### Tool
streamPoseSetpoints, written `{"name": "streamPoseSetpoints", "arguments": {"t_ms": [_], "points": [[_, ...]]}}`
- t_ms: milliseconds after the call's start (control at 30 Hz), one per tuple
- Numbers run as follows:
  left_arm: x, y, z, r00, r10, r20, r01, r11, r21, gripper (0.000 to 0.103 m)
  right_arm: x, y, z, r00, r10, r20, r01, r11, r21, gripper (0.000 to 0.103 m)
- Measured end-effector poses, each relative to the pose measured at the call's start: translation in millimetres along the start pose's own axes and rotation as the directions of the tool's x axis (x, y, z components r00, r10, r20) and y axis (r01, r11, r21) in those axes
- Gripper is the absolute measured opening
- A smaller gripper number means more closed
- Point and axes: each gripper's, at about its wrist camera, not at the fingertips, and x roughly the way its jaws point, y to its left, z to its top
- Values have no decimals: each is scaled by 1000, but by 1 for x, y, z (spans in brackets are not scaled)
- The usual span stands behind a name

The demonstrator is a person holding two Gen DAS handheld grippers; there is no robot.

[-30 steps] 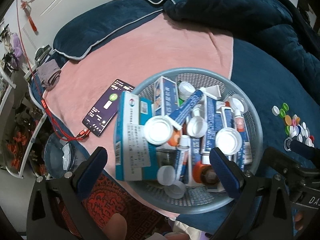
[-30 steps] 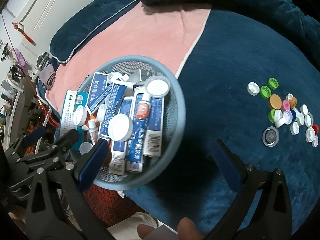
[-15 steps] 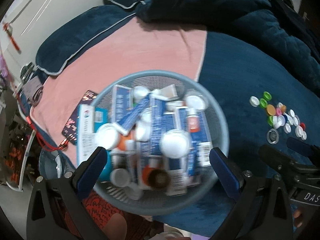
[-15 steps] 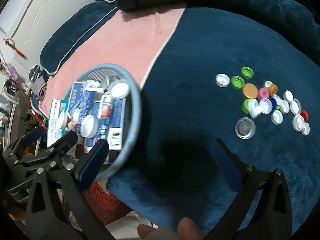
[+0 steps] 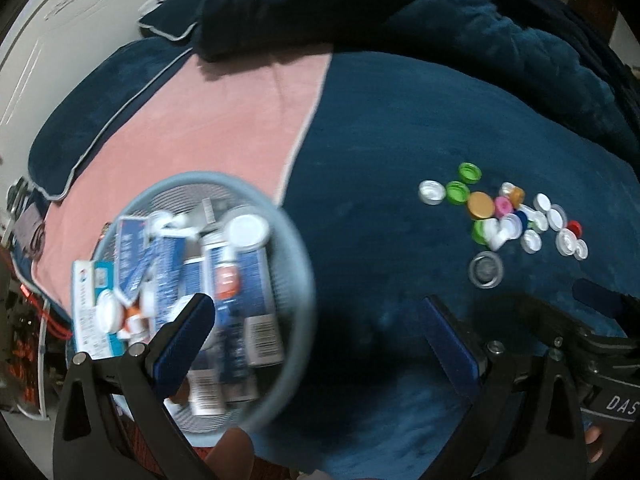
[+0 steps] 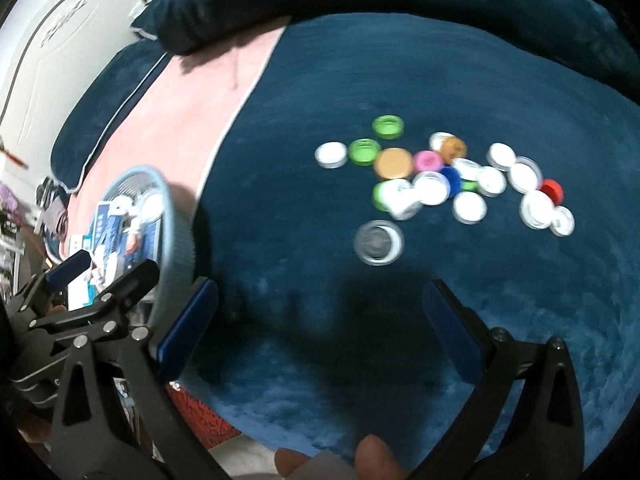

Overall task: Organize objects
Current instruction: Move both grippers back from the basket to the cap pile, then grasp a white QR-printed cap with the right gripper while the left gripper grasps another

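A round blue-grey mesh basket holds several blue toothpaste boxes, tubes and white lids; it sits on the bed's front left, also seen in the right wrist view. A cluster of loose bottle caps in white, green, gold, pink and red lies on the dark blue blanket, also in the right wrist view. My left gripper is open and empty, its left finger over the basket's right part. My right gripper is open and empty above bare blanket, just short of the caps.
A pink sheet covers the bed's left half, with dark blue pillows behind it. A bunched dark blue duvet lies at the back. The bed's front edge and a red patterned rug lie below the grippers.
Both views have swung to the right: the basket has slid toward the left of each frame and the caps toward the middle. Both grippers stay open and empty.
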Motion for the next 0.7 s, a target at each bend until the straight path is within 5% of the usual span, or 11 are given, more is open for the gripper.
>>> {"name": "streamPoseSetpoints", "arguments": {"t_ms": [500,700], "points": [[29,-93,18,990,-140,-14,141,980,139,102,-15,-115,10,996,-84,4,83,993,86,103],[53,-110,34,985,-173,-29,175,972,158,102,-6,-169,17,978,-210,-3,208,969,132,103]]}}
